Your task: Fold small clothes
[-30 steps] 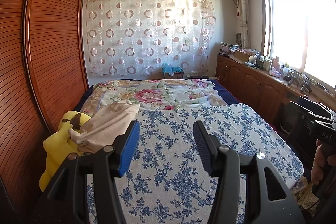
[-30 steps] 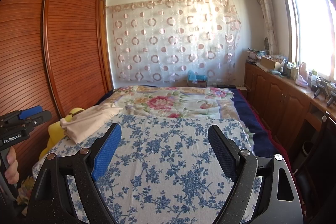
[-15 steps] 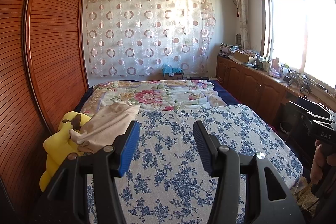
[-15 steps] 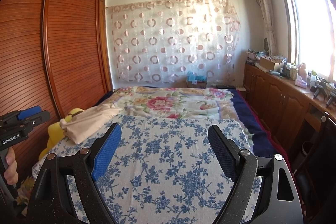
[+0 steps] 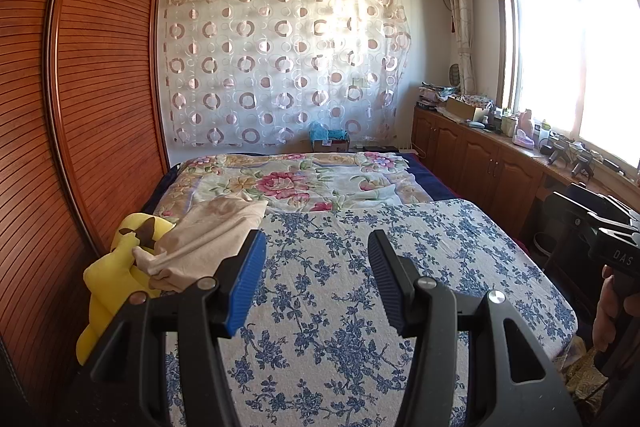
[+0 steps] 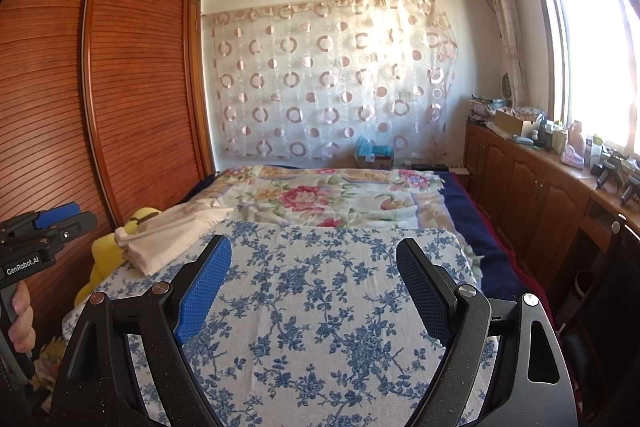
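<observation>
Grippers hovering over blue-floral cover [image 5: 340, 307]: left gripper [image 5: 316, 259] half-open, right gripper [image 6: 314, 267] wide, both empty. Beige garment [image 5: 208, 239] lying at cover's left edge; right view alone showing wardrobe [image 6: 132, 87] top.

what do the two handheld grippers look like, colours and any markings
Both are black, speckled plastic frames with silver rivets and two angled fingers. The left gripper has ribbed blue pads; its body reads "GenRobot.AI" in white, seen from the right wrist view. The right gripper has blue textured pads; its body shows white "DAS" lettering.
</observation>
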Motion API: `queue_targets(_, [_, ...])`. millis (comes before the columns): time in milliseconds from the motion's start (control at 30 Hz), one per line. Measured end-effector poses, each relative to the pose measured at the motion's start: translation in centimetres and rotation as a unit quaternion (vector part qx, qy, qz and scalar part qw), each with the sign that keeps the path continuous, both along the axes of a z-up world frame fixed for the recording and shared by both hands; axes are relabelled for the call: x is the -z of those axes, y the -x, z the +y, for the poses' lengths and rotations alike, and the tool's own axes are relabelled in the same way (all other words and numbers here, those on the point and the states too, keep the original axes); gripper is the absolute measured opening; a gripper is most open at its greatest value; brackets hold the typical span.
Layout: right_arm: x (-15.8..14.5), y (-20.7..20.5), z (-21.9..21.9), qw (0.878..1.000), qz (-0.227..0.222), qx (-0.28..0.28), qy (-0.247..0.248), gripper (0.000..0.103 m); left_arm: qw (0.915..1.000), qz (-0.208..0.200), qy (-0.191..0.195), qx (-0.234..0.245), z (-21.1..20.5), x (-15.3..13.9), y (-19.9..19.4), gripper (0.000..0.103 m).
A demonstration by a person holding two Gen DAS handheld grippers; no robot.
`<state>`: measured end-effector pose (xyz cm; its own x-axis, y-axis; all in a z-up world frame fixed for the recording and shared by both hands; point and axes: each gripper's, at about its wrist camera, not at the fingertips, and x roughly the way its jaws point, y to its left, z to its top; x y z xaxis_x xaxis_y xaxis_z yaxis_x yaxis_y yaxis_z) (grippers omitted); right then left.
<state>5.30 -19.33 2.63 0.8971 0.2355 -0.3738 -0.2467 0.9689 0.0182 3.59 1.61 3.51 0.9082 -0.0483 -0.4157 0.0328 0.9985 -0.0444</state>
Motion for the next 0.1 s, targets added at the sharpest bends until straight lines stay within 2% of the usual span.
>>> queue_targets(100, [0.02, 0.01, -0.02, 1.0, 0.0, 0.0, 0.0, 0.086, 1.0, 0.0, 0.0, 0.0, -0.07, 0.06, 0.0, 0.053])
